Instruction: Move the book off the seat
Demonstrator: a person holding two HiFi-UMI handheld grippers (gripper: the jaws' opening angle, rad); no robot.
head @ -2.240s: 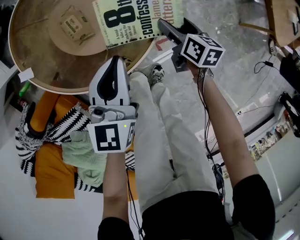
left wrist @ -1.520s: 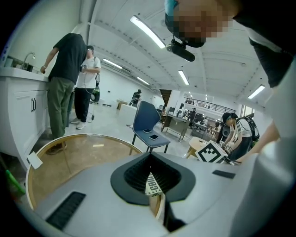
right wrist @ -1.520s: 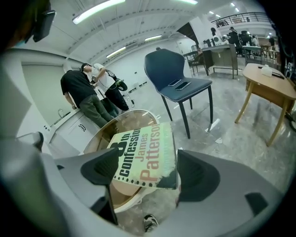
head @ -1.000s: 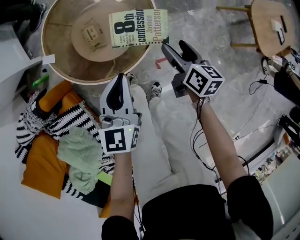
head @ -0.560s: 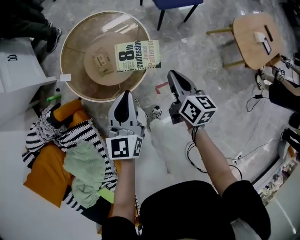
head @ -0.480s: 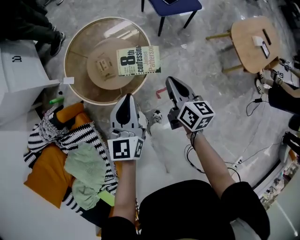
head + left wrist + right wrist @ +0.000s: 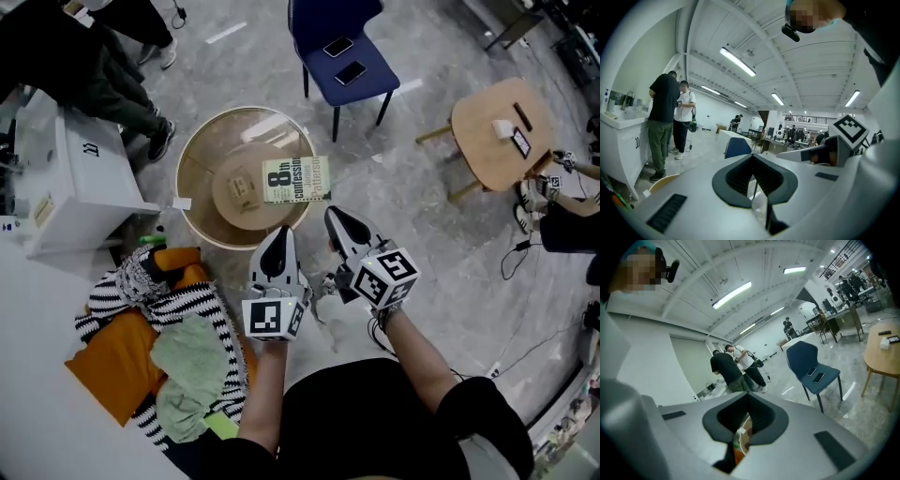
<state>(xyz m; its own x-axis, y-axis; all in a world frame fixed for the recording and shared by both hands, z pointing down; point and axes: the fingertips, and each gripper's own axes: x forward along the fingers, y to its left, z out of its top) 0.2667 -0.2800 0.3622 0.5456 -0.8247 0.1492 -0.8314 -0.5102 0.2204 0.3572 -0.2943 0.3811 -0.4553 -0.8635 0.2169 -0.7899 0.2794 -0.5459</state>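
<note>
The book (image 7: 296, 179), pale green with black print, lies flat on the raised inner disc of a round wooden table (image 7: 204, 192), its right end over the lower ring. Both grippers hang high above the floor, nearer me than the table and apart from the book. My left gripper (image 7: 279, 232) is shut and empty, pointing toward the table's near rim. My right gripper (image 7: 331, 214) is also shut and empty, just right of the table. In the left gripper view the left gripper (image 7: 752, 157) has its tips together; in the right gripper view the right gripper (image 7: 746, 397) does too.
A blue chair (image 7: 367, 82) with two phones on its seat stands beyond the table. A round wooden stool (image 7: 483, 131) is at right. A heap of striped, orange and green cloth (image 7: 159, 328) lies at left by a white cabinet (image 7: 66, 178). Two people (image 7: 733, 369) stand by it.
Both grippers and the head camera have risen well above the table, which now looks small. The right gripper's jaws, apart a second ago, have come together empty. The book has stayed put.
</note>
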